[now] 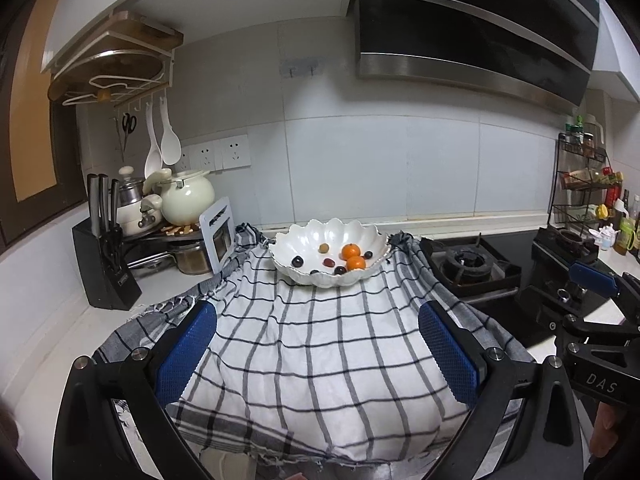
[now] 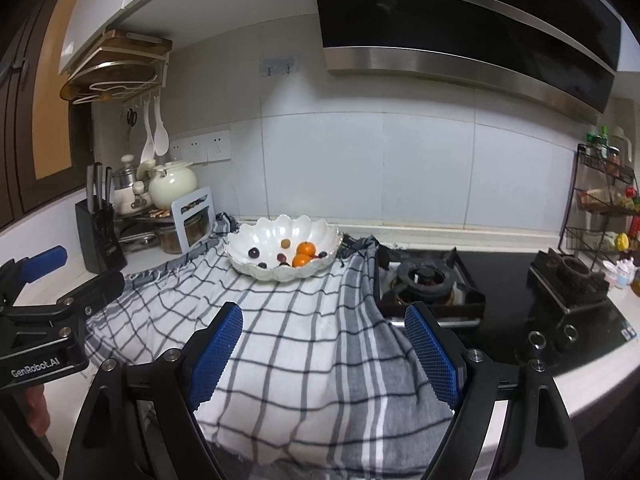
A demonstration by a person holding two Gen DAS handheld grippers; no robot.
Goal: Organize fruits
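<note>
2 oranges (image 1: 352,257), dark grapes (image 1: 297,261) in white bowl (image 1: 292,240)

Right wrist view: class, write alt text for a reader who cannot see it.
A white scalloped bowl holding two oranges and several small dark fruits sits on a checked cloth on a kitchen counter. The open right gripper hovers over the cloth, empty; a gas stove lies to the right.

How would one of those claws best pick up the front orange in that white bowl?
Probably from above, fingers closing across the round middle of the front orange. The bowl's raised scalloped rim blocks a low approach, and the second orange touches it behind, so pinch left-right.
</note>
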